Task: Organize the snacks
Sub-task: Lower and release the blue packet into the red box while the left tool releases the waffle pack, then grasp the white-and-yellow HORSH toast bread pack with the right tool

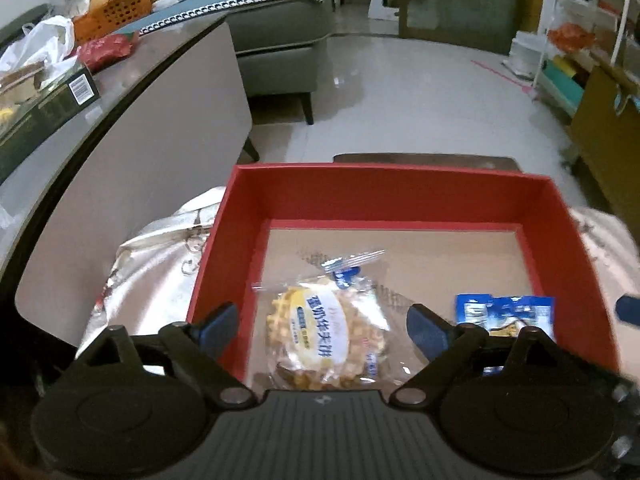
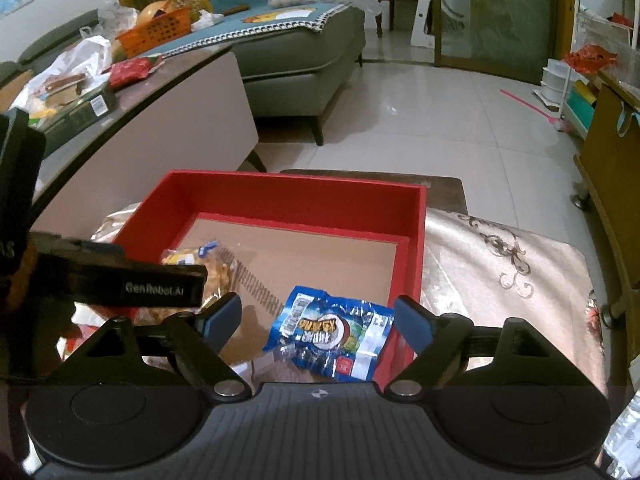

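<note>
A red box [image 1: 384, 196] with a brown cardboard floor sits on a patterned cloth; it also shows in the right wrist view [image 2: 288, 196]. Inside lie a clear-wrapped waffle snack [image 1: 326, 334] and a blue snack packet [image 1: 506, 314]. My left gripper [image 1: 322, 326] is open, its fingers either side of the waffle and just above it. My right gripper [image 2: 318, 320] is open over the blue packet [image 2: 332, 334], which lies loose on the box floor. The waffle [image 2: 218, 270] is partly hidden behind the left gripper's body [image 2: 120, 282] in the right wrist view.
A grey side table [image 2: 168, 120] on the left carries a dark box [image 2: 80, 110], white bags, a red packet and an orange basket [image 2: 154, 34]. A grey sofa [image 2: 304, 52] stands behind it. The patterned cloth [image 2: 504, 272] extends right of the box. Shelves stand at the far right.
</note>
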A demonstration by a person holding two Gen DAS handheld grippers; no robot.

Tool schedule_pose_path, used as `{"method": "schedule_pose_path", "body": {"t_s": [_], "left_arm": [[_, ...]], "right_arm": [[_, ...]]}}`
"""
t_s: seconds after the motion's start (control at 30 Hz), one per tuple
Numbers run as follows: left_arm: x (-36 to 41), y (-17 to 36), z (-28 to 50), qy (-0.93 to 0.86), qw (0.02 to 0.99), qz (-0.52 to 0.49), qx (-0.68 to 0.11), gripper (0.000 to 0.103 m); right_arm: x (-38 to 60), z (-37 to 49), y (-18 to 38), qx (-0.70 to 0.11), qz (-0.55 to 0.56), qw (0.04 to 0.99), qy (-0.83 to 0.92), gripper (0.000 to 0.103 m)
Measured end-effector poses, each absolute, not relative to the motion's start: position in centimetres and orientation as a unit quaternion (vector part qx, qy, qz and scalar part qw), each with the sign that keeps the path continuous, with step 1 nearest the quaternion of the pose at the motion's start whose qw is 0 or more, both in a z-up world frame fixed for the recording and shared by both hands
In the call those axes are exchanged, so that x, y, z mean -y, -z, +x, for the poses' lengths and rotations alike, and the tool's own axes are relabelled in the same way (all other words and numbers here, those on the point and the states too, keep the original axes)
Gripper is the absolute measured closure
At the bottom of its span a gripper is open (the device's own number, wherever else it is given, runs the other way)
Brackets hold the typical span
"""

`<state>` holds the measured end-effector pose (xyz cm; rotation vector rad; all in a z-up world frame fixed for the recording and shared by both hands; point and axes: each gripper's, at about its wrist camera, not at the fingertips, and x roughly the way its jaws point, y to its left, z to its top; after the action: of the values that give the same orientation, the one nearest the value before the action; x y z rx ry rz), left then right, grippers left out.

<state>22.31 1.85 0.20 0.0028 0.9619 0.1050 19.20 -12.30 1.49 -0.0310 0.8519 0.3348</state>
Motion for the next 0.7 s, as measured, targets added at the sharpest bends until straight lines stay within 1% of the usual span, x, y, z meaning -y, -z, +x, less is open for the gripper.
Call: {"method": "schedule_pose_path", "body": {"t_s": [0.17, 0.37, 0.7], "left_arm": [[-2.2, -1.2, 20.6, -0.037, 0.887, -0.005, -0.460, 0.017], [-3.7, -2.2, 17.9, -0.016, 0.880, -0.057, -0.471, 0.017], [-4.9, -2.8, 12.6, -0.001, 0.879, -0.043, -0.475, 0.017]], "right_arm": [[12.7, 16.7, -1.6, -0.413, -0.034, 0.894, -0.173, 0.013], [12.9, 14.1, -1.6, -0.419, -0.053, 0.887, -0.187, 0.009], [10.7, 13.4, 0.4, -0.442, -0.117, 0.865, -0.207, 0.007]]}}
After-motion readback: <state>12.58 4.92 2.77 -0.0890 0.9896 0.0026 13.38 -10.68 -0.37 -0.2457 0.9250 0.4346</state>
